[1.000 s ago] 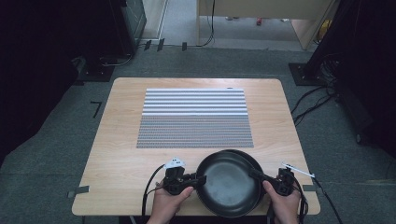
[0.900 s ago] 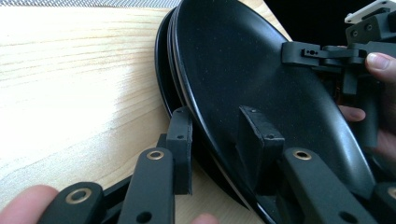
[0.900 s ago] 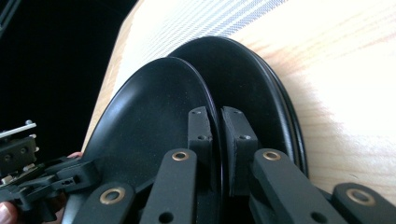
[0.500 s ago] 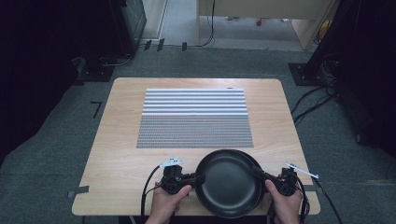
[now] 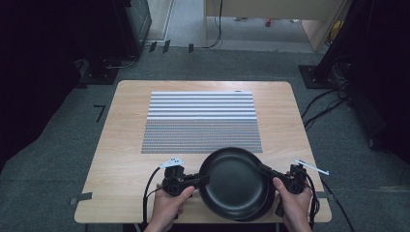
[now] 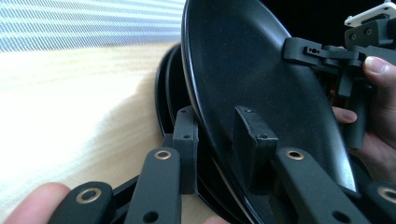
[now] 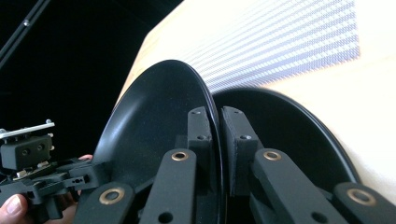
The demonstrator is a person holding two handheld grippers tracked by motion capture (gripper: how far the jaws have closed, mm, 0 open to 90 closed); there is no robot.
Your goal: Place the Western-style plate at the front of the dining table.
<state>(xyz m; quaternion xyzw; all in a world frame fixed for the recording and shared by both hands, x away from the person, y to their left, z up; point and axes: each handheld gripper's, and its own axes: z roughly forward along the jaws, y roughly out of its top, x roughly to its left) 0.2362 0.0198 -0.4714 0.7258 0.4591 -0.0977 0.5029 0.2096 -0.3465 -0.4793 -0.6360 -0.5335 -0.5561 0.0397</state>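
A black plate (image 5: 236,180) is held over the table's near edge, tilted off a second black plate (image 5: 267,205) that lies under it. My left gripper (image 5: 203,180) is shut on the upper plate's left rim. Its jaws have just been closing, and the rim (image 6: 205,116) stands between the pads (image 6: 186,140). My right gripper (image 5: 264,170) is shut on the same plate's right rim (image 7: 212,107), with one pad on each face. The lower plate (image 7: 285,135) rests on the wood beside that gripper.
A mat (image 5: 202,122) with white stripes at the back and a fine grey pattern in front covers the middle of the wooden table (image 5: 121,145). Cables trail from both grippers, and dark floor and stands surround the table.
The upper plate has risen a little off the lower one, more on its right side, where the right hand has lifted. The left hand has stayed in place.
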